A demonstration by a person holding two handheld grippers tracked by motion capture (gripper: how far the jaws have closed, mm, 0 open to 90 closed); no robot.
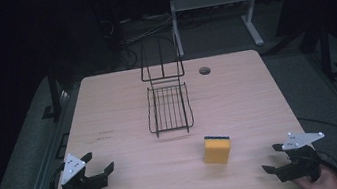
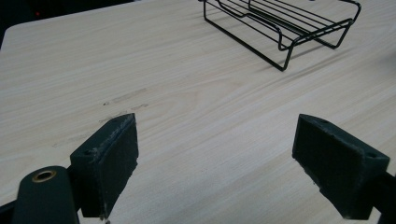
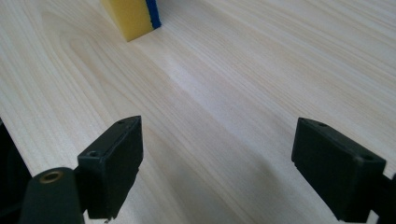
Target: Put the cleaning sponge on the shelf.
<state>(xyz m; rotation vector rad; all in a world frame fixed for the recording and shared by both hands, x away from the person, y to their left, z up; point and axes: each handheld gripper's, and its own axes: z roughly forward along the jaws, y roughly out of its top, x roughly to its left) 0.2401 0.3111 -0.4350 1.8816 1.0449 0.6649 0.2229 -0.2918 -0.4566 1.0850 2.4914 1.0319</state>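
Holding both grippers wide and empty at the table's (image 1: 108,113) near corners, left gripper (image 1: 97,167) and right gripper (image 1: 273,158), we probably readied for the sponge (image 1: 216,149) and rack (image 1: 169,108).

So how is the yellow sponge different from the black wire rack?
The sponge is a solid yellow block with a blue layer; the wire rack is black, open wire you can see through. The rack is bigger and sits farther back; the sponge is nearer the right tool. Both rest on the table, untouched.
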